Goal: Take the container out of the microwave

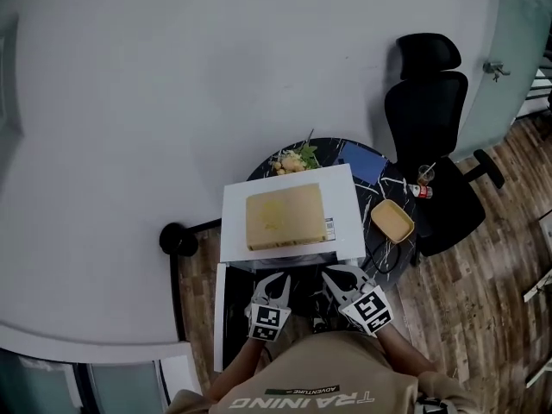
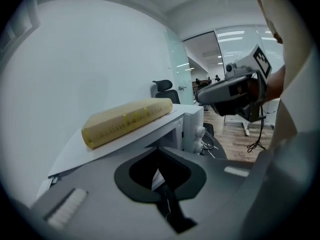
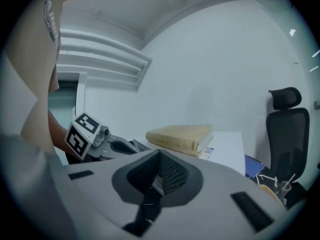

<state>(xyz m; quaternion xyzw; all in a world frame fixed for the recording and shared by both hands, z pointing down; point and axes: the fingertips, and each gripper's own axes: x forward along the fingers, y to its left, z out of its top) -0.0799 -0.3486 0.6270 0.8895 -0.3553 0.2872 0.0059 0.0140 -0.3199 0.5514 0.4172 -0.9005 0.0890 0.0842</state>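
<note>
I cannot see the container from here. It could only be inside the microwave (image 1: 345, 201), whose opening lies just beyond and below my fingertips, and none of my cameras looks into it. The microwave is white and stands on a dark round table (image 1: 328, 149), with its front facing me. A white panel that looks like its door stands out towards me, just outside the left fingers. A thick yellow book (image 1: 285, 216) lies flat on the microwave's roof, ahead of both pairs of fingers.

The left gripper (image 1: 272, 281) hangs just short of the microwave's front edge, its fingers pressed together with nothing between them. The right gripper (image 1: 338, 276) is close beside it at the same edge. Its fingers are also closed and empty.

To the right of the right fingers, past the microwave's side, a shallow yellow dish (image 1: 392, 221) rests on the table. Farther that way stands a black office chair (image 1: 427, 145). Beyond the book, on the far side of the microwave from my fingers, is a plate of greens (image 1: 293, 160).
</note>
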